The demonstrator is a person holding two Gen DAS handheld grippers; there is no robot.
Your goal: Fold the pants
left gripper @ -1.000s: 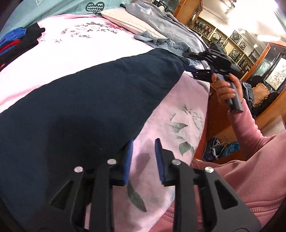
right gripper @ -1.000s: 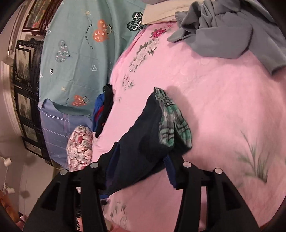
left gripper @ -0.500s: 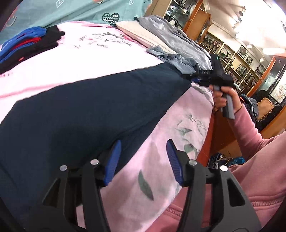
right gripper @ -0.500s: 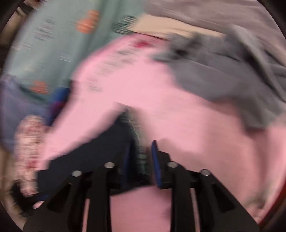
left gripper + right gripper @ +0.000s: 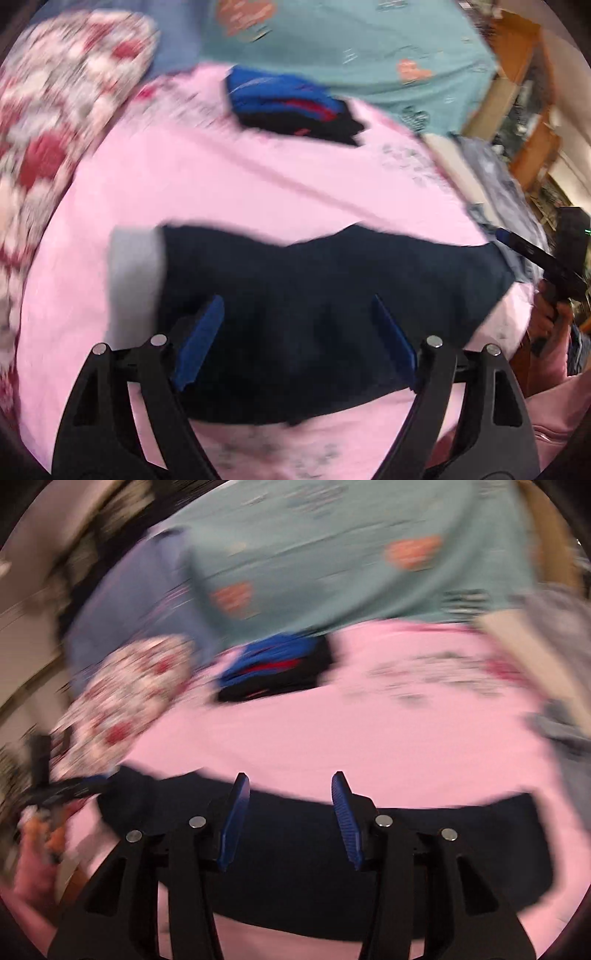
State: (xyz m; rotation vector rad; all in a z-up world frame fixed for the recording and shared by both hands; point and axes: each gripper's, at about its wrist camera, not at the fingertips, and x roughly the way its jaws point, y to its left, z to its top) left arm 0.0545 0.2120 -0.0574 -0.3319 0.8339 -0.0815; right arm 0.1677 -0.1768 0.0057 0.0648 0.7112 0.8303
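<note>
Dark navy pants (image 5: 314, 295) lie flat across the pink bedspread (image 5: 221, 177), with a pale grey band (image 5: 135, 280) at their left end. My left gripper (image 5: 295, 336) is open wide and empty, just above the pants' middle. In the right wrist view the pants (image 5: 295, 849) stretch left to right under my right gripper (image 5: 288, 816), which is open and empty. The right gripper also shows at the pants' right end in the left wrist view (image 5: 532, 254). Both views are blurred.
A folded stack of blue, red and black clothes (image 5: 288, 110) lies at the far side of the bed. A floral pillow (image 5: 55, 122) sits left, a teal sheet (image 5: 351, 48) behind, and grey garments (image 5: 495, 184) at the right.
Both grippers swung round to face across the bed. The left gripper opened wider. The right gripper, shut on the pants' waistband half a second ago, has let go and opened.
</note>
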